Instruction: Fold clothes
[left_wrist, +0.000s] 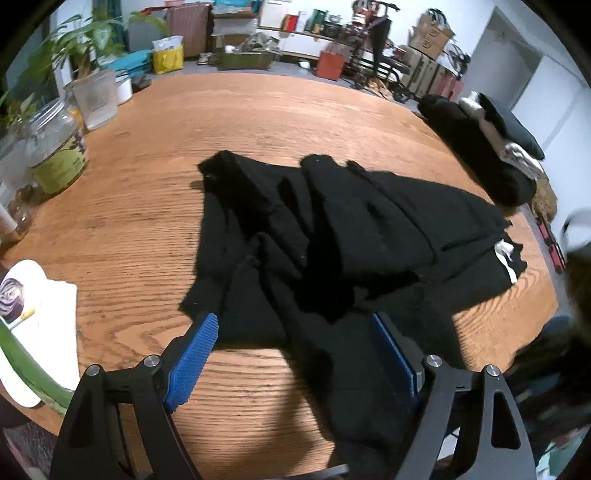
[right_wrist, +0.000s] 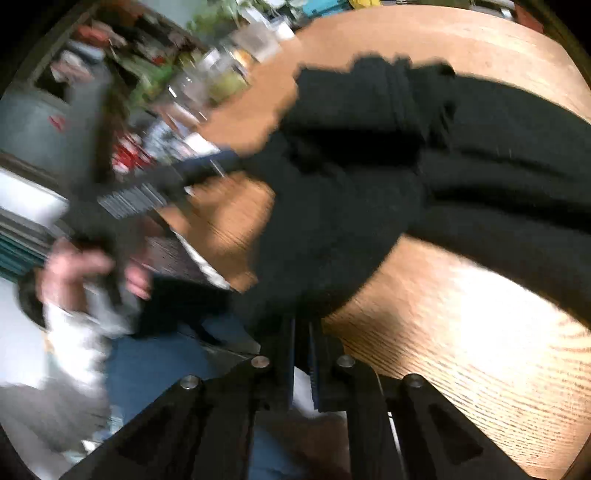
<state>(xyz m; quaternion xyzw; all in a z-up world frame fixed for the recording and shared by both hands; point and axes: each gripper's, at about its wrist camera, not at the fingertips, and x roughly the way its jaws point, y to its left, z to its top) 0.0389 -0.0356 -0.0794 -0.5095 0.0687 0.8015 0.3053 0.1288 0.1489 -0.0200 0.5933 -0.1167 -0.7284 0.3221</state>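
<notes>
A rumpled black garment (left_wrist: 332, 229) lies spread on the round wooden table (left_wrist: 147, 166). My left gripper (left_wrist: 293, 325) hovers open over its near edge. A strip of the cloth runs between the blue pads (left_wrist: 195, 354), and neither pad presses on it. In the blurred right wrist view the same garment (right_wrist: 369, 184) drapes down to my right gripper (right_wrist: 303, 325). Those jaws stand nearly together, and the cloth's edge appears pinched at their tips.
A pile of dark and light clothes (left_wrist: 480, 147) sits at the table's far right edge. Glass jars (left_wrist: 55, 147) and a frosted container (left_wrist: 96, 96) stand at the left, and a white booklet (left_wrist: 40, 314) lies at the near left. A person's hand (right_wrist: 74, 273) shows left.
</notes>
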